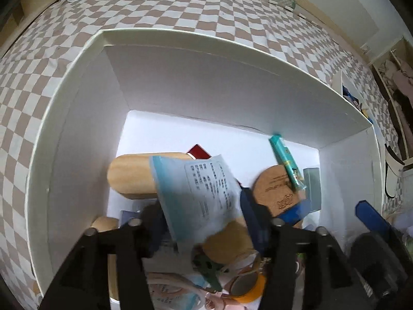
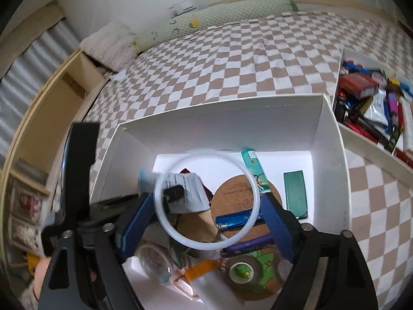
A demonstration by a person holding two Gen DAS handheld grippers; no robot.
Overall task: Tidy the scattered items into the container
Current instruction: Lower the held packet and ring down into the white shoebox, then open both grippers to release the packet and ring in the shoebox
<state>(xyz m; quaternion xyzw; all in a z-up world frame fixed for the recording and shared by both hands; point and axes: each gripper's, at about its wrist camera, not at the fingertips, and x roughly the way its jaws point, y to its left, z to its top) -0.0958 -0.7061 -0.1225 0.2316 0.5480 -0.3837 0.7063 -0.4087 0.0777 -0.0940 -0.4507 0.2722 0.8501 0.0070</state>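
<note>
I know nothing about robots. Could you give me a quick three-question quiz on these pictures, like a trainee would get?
1. True or false: the white box stands on a plain green sheet.
2. What is between the fingers of the right gripper? A) a white ring B) a spoon C) a red book
3. In the right wrist view, how many open boxes can you count?
Key: 1 false, it stands on a checkered bedspread. 2 A. 3 two: a second box, full of packets, stands to the right.
</note>
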